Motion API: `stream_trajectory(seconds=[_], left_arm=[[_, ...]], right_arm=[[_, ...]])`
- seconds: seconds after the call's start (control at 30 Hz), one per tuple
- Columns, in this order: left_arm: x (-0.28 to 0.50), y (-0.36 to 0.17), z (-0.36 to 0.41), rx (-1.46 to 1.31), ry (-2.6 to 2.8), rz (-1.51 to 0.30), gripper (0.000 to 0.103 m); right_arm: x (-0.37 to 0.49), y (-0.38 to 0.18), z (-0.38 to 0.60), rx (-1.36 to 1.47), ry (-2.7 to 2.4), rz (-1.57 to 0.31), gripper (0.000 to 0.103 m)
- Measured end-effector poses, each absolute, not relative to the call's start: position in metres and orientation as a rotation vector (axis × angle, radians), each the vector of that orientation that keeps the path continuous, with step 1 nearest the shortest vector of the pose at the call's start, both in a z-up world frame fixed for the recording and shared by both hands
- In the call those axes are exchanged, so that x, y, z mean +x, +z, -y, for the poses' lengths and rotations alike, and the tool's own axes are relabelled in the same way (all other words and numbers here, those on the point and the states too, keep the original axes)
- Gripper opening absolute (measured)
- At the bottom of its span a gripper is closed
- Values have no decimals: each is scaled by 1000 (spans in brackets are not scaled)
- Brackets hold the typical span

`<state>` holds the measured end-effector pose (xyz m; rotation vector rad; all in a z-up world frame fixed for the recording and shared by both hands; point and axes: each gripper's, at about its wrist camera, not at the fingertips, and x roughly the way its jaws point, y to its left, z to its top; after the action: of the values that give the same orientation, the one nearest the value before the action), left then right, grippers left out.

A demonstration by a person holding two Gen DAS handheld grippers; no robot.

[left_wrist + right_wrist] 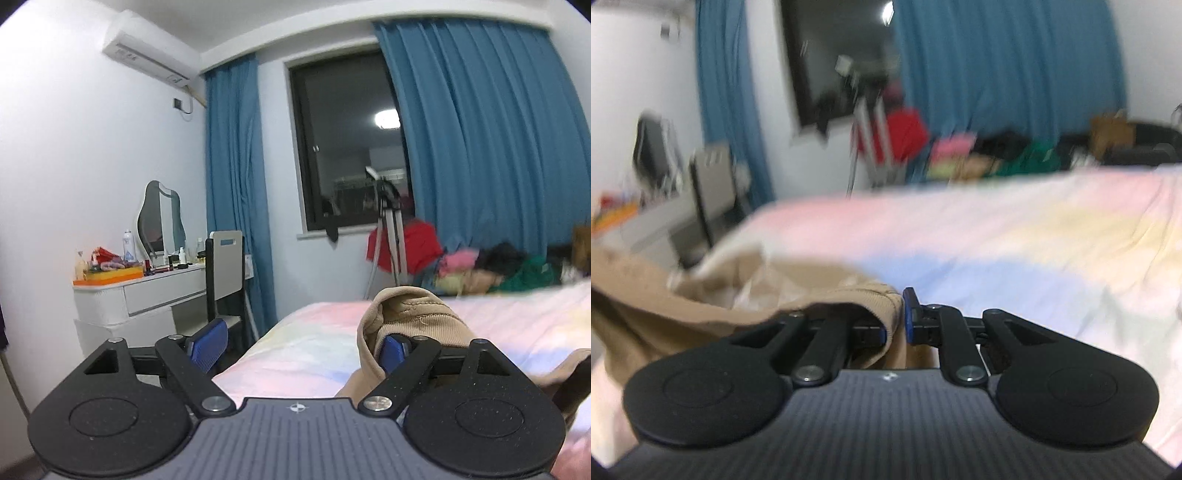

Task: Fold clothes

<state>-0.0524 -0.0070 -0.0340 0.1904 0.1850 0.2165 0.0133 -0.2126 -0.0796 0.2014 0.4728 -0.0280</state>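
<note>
A tan garment (406,314) lies bunched on the pastel bed sheet (314,332). My left gripper (299,347) is open, its blue pads far apart; the cloth drapes over the right finger (393,350) and nothing sits between the pads. In the blurred right wrist view my right gripper (897,314) is shut on a ribbed edge of the tan garment (738,302), which trails off to the left over the left finger. The sheet (997,243) spreads beyond it.
A white dressing table (147,291) with a mirror and bottles and a chair (225,273) stand left of the bed. A tripod (391,240) and a pile of coloured clothes (495,269) are at the bed's far side, below blue curtains (491,129).
</note>
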Motion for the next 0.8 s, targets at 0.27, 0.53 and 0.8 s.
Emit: stream_trajectory(seconds=[0.27,0.53,0.8], left_arm=[[-14,-66,22,328,228,-383,86],[6,-79,9,279,281,-420,81],[-42,-35,-13,67,322,-162,89]], right_arm=[[12,-90,207,235,-25,-553,15],[-2,-80,213,216,-46,-457,60],[9,-118,213,195,-63,-721,61]])
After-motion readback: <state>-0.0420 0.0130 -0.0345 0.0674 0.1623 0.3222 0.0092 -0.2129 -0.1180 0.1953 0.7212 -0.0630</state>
